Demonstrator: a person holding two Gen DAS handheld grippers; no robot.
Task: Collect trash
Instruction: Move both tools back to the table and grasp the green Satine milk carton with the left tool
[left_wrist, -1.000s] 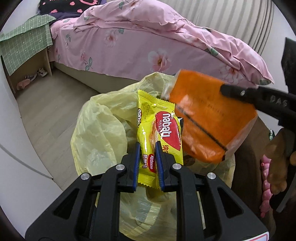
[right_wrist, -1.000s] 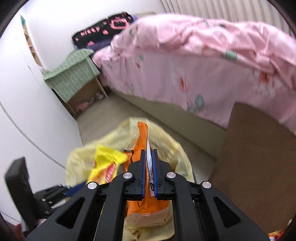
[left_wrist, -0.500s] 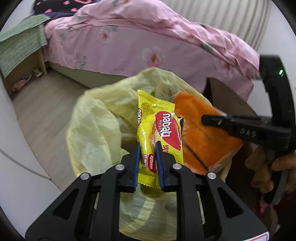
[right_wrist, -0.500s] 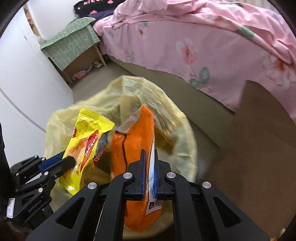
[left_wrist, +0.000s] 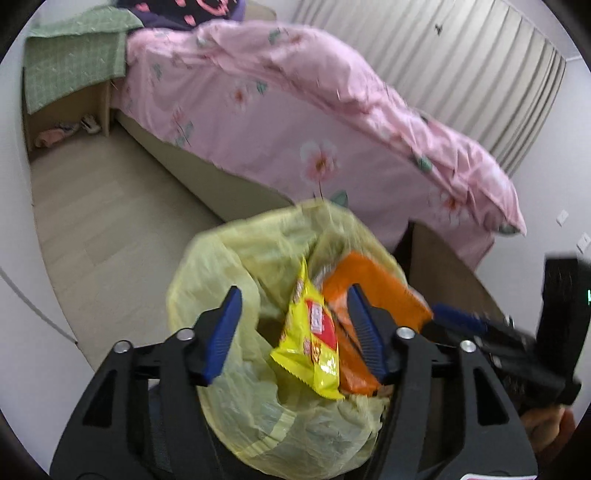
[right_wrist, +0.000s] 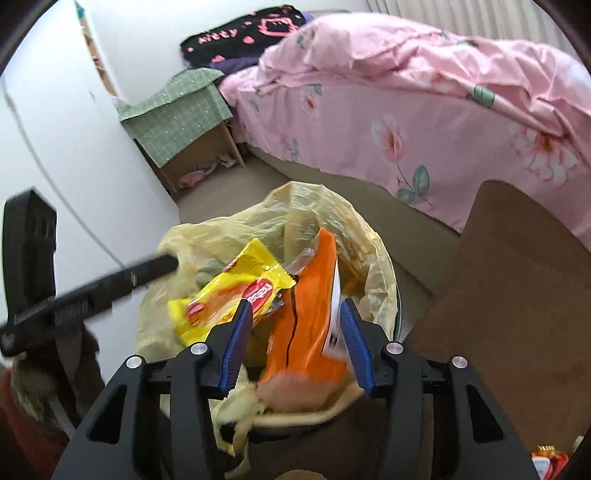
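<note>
A bin lined with a pale yellow bag (left_wrist: 229, 258) (right_wrist: 207, 240) stands below both grippers. My left gripper (left_wrist: 295, 332) hangs over its mouth with jaws opening; the yellow wafer packet (left_wrist: 314, 343) is between the blue pads, free of them, dropping into the bag. My right gripper (right_wrist: 295, 339) also has its jaws opening, and the orange packet (right_wrist: 306, 325) lies loose between its pads, sliding into the bag beside the yellow wafer packet (right_wrist: 229, 295). The orange packet (left_wrist: 369, 295) shows behind the left gripper's right finger. Each gripper appears in the other's view at the side.
A bed with a pink floral cover (left_wrist: 295, 122) (right_wrist: 424, 92) runs behind the bin. A green-clothed bedside shelf (left_wrist: 74, 70) (right_wrist: 177, 122) stands by the white wall. A brown table top (right_wrist: 509, 302) lies at the right, with red packets (right_wrist: 550, 458) near its front edge.
Both grippers went from shut on their packets to open. The yellow and orange packets left the pads and dropped lower into the bag. Both hands drew back a little.
</note>
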